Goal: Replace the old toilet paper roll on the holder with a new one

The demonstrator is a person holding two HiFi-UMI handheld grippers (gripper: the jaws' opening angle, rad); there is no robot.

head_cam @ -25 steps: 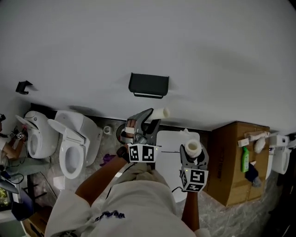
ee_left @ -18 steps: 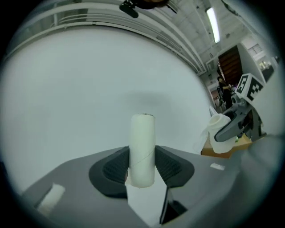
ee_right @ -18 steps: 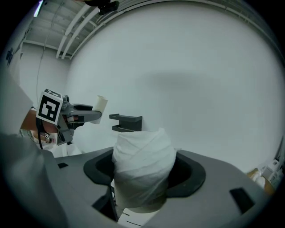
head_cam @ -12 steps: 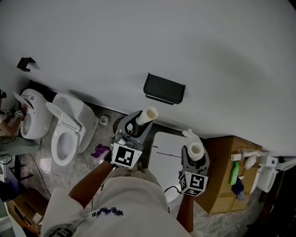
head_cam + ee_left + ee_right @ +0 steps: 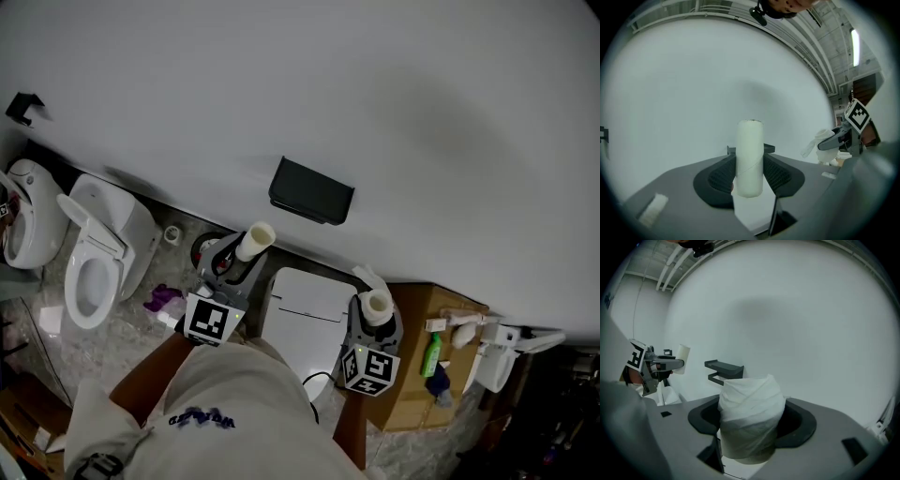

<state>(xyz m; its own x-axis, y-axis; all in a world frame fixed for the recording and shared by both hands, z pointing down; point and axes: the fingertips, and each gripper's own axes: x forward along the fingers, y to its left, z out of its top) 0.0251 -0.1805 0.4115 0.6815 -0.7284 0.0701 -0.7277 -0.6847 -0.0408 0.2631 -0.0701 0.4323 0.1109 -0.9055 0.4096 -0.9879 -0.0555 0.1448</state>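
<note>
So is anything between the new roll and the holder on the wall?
Nothing visible. The holder carries no roll, and only open space lies between it and the new roll. The old tube sits off to one side.

Old roll (image 5: 750, 157), down to a slim pale tube, stood upright, pinched in the left gripper (image 5: 242, 255). Fat, loosely wound new roll (image 5: 751, 416) sat clamped in the right gripper (image 5: 375, 314). Black holder (image 5: 311, 190) was fixed on the wall (image 5: 422, 112) above them.
</note>
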